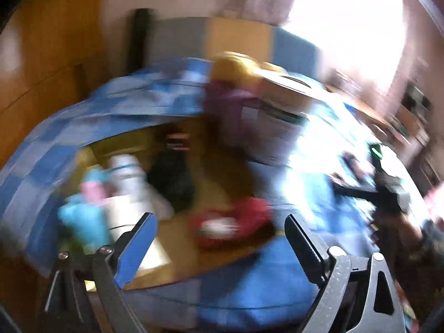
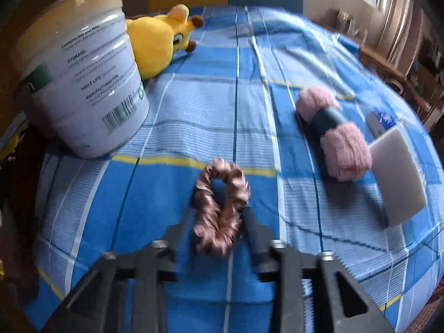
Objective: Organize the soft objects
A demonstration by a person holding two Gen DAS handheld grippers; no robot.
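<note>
The right gripper [image 2: 219,230], pointing steeply down, has its jaws drawn in on either side of a brown scrunchie [image 2: 220,208] lying on the blue checked bedspread [image 2: 238,105] near the bed's near edge; whether the pads already press on it cannot be told. At the bed's far left corner a large tin [image 2: 83,83] stands upright with a yellow plush toy [image 2: 158,44] just beside it, and toward the right edge lie a pink fluffy roll [image 2: 333,133] with a dark band and, touching its near end, a grey pad [image 2: 396,177].

The left gripper [image 1: 220,247] hangs wide open and empty over an open box [image 1: 172,266] at the bed's side. The view is badly blurred, but a red item [image 1: 236,222], a dark one [image 1: 172,180], a white one [image 1: 127,183] and a pale blue one [image 1: 80,216] seem to sit inside.

Judging by that, sorting looks partly done: some pieces appear boxed, while scrunchie, toy and roll remain on the bed.
</note>
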